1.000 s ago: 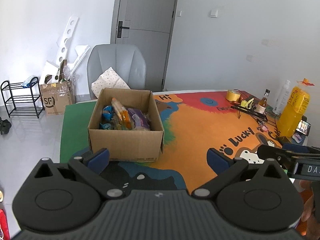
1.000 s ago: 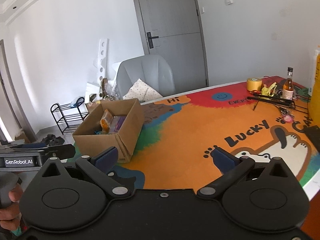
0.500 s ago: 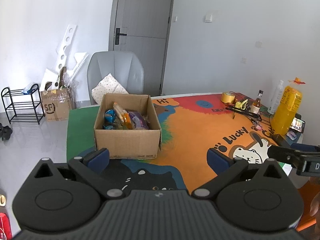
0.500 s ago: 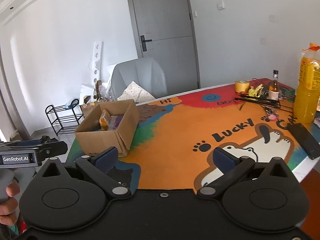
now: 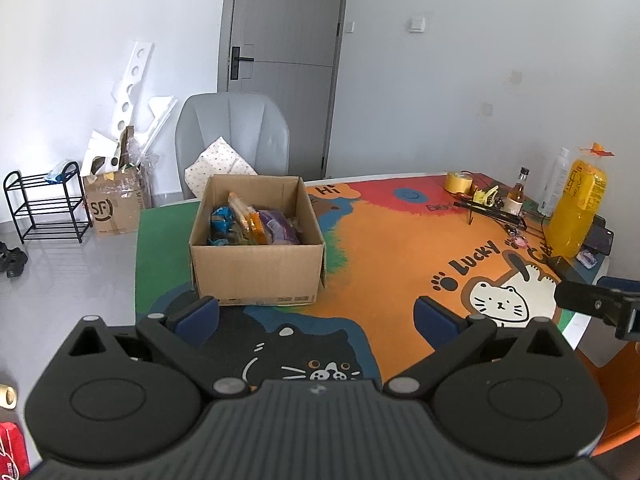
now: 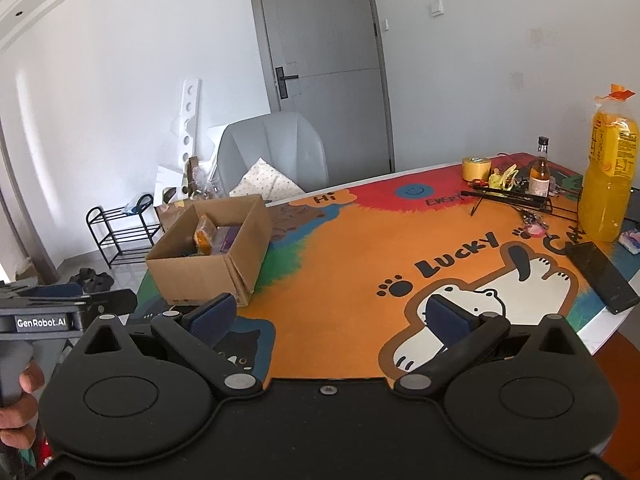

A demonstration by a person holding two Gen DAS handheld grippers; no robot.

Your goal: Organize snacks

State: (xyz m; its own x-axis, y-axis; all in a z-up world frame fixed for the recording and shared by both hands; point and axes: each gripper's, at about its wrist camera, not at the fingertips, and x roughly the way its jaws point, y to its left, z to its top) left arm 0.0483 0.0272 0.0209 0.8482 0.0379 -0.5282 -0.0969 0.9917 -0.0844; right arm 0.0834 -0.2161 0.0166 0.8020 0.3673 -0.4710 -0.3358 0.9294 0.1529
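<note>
An open cardboard box (image 5: 256,268) stands on the left part of the colourful table mat (image 5: 392,256), and holds several snack packets (image 5: 256,226) in blue, orange and purple. It also shows in the right wrist view (image 6: 208,268), with the snacks (image 6: 212,236) inside. My left gripper (image 5: 316,316) is open and empty, held back from the table's near edge, in front of the box. My right gripper (image 6: 328,312) is open and empty, over the near edge, to the right of the box.
A large orange juice bottle (image 6: 608,184), a small brown bottle (image 6: 540,172), a yellow tape roll (image 6: 476,168), a black rack (image 6: 508,198) and a dark phone (image 6: 600,276) sit at the table's right side. A grey chair (image 5: 232,140) stands behind the box.
Both grippers have pulled back and risen away from the table, so the box looks smaller and farther. Both stay open and empty.
</note>
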